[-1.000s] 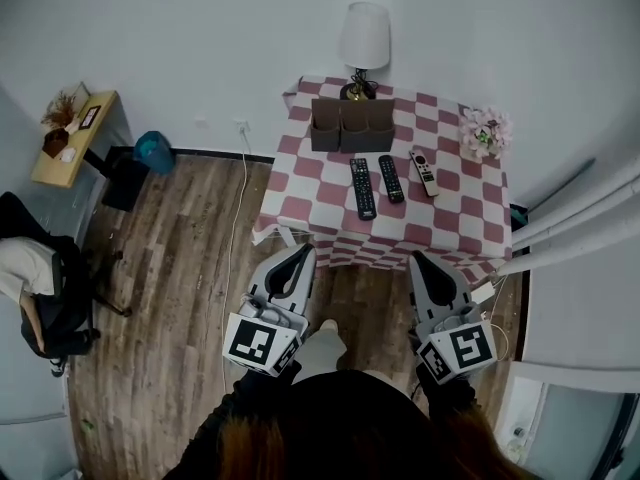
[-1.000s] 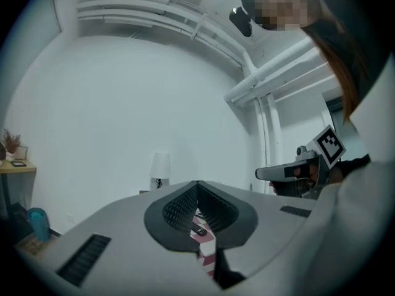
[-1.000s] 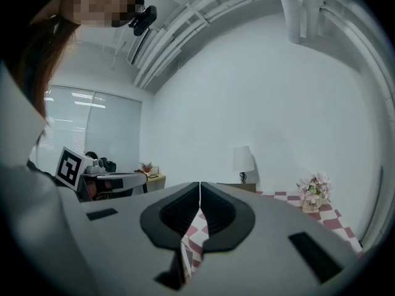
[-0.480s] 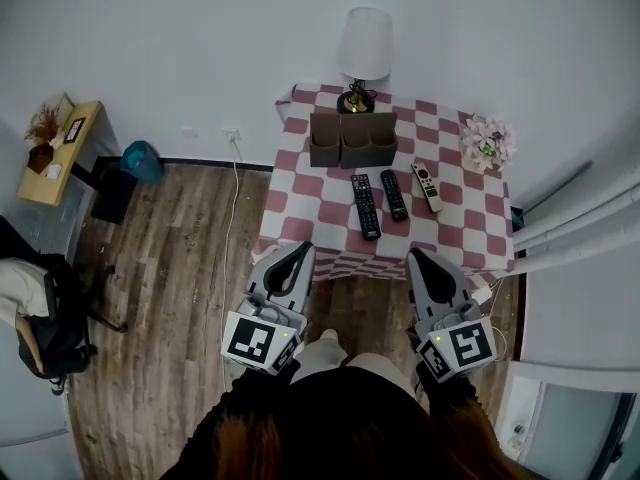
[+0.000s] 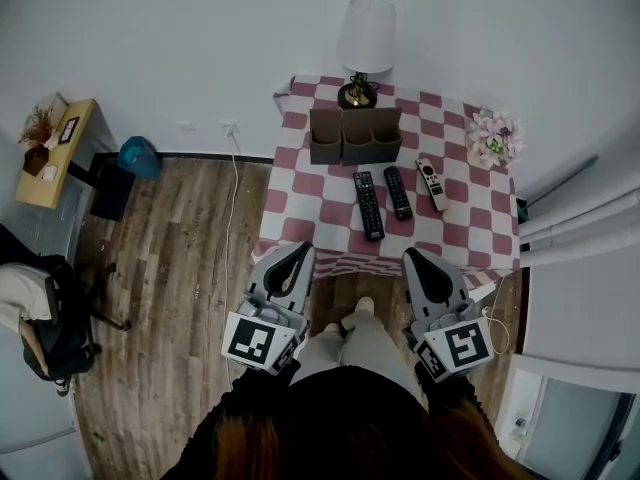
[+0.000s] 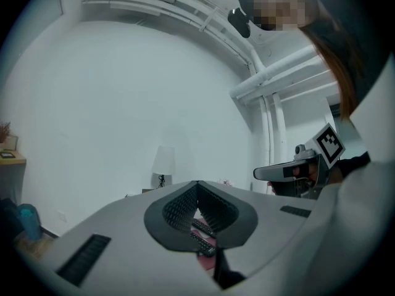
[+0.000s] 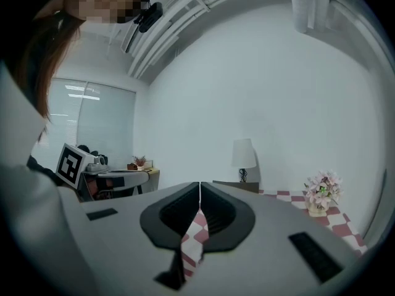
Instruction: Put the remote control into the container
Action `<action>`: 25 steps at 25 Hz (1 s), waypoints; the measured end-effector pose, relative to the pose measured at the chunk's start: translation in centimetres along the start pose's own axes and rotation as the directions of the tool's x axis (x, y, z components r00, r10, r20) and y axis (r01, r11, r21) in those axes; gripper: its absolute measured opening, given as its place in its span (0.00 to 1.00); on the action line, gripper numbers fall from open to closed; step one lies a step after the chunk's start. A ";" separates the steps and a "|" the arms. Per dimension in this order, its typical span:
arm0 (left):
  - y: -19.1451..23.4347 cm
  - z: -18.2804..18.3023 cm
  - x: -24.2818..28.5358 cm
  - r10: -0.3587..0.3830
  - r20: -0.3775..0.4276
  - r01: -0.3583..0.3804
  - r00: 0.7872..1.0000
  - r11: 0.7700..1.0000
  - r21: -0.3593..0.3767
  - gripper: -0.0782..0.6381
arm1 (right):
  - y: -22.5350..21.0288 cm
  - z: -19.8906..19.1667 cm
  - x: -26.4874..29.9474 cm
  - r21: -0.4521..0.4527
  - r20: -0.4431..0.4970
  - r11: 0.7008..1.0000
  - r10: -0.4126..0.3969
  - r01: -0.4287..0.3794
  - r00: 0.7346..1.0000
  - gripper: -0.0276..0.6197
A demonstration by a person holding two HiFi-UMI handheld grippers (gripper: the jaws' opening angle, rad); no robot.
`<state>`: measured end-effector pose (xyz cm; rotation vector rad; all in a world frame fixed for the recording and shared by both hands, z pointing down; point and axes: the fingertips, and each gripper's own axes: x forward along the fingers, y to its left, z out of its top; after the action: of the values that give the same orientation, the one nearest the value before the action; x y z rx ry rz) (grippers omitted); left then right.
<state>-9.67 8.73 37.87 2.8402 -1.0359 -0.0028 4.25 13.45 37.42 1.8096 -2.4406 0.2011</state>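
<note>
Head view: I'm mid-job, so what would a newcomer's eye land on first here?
The pink-and-white checkered table against the wall stands out, with three remotes side by side at its middle: a long black remote, a shorter black remote and a light remote. Behind them sits the brown three-compartment container, then a lamp. Lower down, the left gripper and right gripper point toward the table, both shut and empty.

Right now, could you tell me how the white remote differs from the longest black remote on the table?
The white remote is pale and short; the longest black remote is dark and longer. The white remote lies rightmost, the longest black remote leftmost. Both lie flat on the table.
</note>
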 end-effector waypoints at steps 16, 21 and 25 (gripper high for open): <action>2.9 0.9 7.3 0.064 0.024 -0.064 0.998 0.998 -0.003 0.12 | -6.5 1.1 6.6 -0.001 -0.005 0.999 0.052 -0.052 0.999 0.07; 3.7 1.7 10.3 0.099 0.039 -0.099 0.994 0.995 0.007 0.12 | -8.8 2.2 9.0 -0.015 0.002 0.996 0.091 -0.091 0.996 0.07; 3.9 2.1 12.5 0.109 0.038 -0.109 0.993 0.994 0.009 0.12 | -10.7 3.1 10.6 -0.024 0.012 0.993 0.117 -0.117 0.993 0.07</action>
<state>-2.65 -2.49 36.67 2.7996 -1.2007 -0.0413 11.43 -0.13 36.54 1.6654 -2.5494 0.1687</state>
